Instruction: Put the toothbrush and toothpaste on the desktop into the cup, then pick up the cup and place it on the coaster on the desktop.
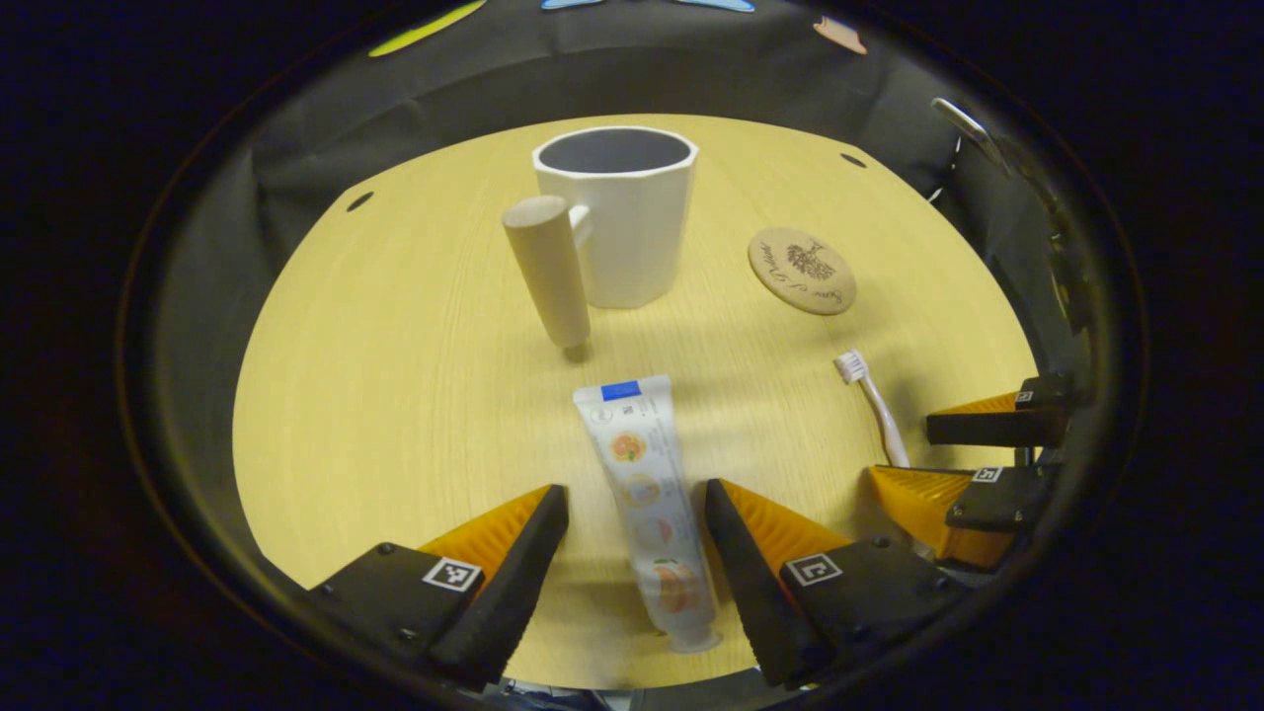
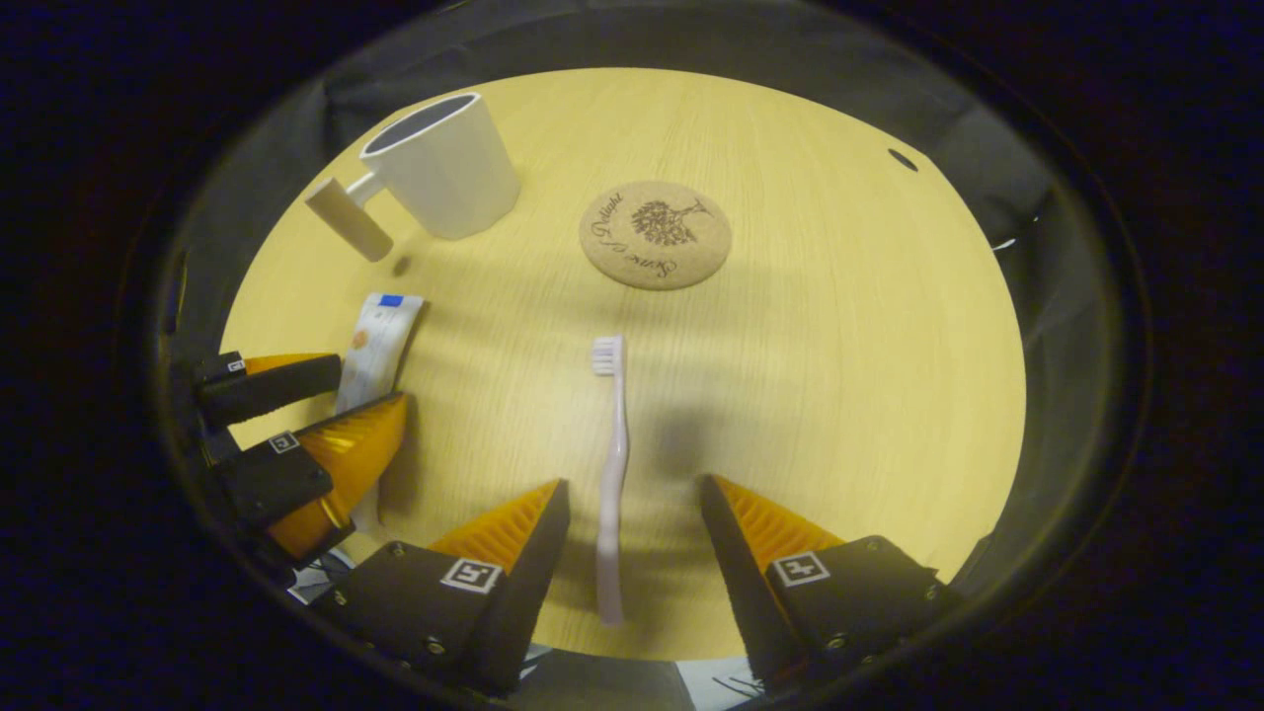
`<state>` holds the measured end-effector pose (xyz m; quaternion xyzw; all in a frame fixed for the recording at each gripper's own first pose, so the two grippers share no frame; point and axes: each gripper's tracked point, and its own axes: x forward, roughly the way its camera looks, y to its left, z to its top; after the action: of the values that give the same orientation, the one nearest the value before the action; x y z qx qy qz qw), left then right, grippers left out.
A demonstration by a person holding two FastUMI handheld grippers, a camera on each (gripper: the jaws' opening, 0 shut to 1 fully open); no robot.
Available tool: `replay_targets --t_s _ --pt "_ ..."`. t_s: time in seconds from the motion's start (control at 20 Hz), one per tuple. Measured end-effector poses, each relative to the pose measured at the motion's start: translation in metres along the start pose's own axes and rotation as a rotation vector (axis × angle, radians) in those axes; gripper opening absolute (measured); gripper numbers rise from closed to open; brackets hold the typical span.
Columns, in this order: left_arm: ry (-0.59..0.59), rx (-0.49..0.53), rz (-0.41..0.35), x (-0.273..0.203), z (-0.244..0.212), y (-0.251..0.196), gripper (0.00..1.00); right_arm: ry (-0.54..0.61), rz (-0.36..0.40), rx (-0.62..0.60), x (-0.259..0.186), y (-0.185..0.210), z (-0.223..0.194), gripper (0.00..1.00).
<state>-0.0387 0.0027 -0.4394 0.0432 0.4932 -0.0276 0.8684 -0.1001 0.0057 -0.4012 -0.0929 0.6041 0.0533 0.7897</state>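
The toothpaste tube lies flat on the table between the spread fingers of the left gripper, cap end toward the camera; the fingers stand apart on either side and do not press on it. In the right gripper view the toothbrush lies the same way between the open fingers of the right gripper, bristles pointing away, and neither finger touches it. The two grippers sit side by side, low over the table. Farther off stands the white cup, upright and empty, its wooden handle jutting toward the left gripper. The round cork coaster lies bare just beyond the toothbrush, beside the cup but apart from it.
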Motion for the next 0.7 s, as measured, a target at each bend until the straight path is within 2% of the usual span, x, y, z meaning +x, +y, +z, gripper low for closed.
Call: replay_targets --t_s 0.05,0.1,0.15,0.2,0.25,0.3,0.45,0.55,0.7 --pt "-0.001 -0.001 0.000 0.000 0.003 0.000 0.91 0.003 0.001 0.004 0.002 0.001 0.000 0.76" --pt "0.000 -0.002 0.001 0.001 0.002 0.000 0.75 0.005 0.004 0.007 0.000 0.002 0.001 0.53" --pt "0.003 0.004 0.000 0.001 0.002 0.001 0.74 0.010 0.007 0.017 -0.001 0.003 0.001 0.45" --pt "0.003 0.004 -0.004 0.000 0.002 0.000 0.66 0.012 0.017 0.036 0.000 0.005 0.000 0.22" --pt "0.007 0.002 -0.001 0.000 0.004 0.000 0.57 0.026 0.023 0.051 0.000 0.006 -0.001 0.12" --pt "0.021 0.000 0.003 0.000 0.003 0.000 0.43 0.039 0.034 0.053 -0.001 0.008 -0.003 0.09" --pt "0.041 -0.011 0.015 -0.004 0.005 0.000 0.31 0.049 0.038 0.056 -0.001 0.009 -0.004 0.09" --pt "0.043 -0.011 0.001 -0.004 0.007 0.000 0.31 0.045 0.041 0.061 -0.001 0.009 -0.004 0.09" --pt "0.057 -0.060 -0.057 -0.009 0.004 -0.008 0.32 0.047 0.060 0.092 -0.002 0.009 -0.004 0.09"
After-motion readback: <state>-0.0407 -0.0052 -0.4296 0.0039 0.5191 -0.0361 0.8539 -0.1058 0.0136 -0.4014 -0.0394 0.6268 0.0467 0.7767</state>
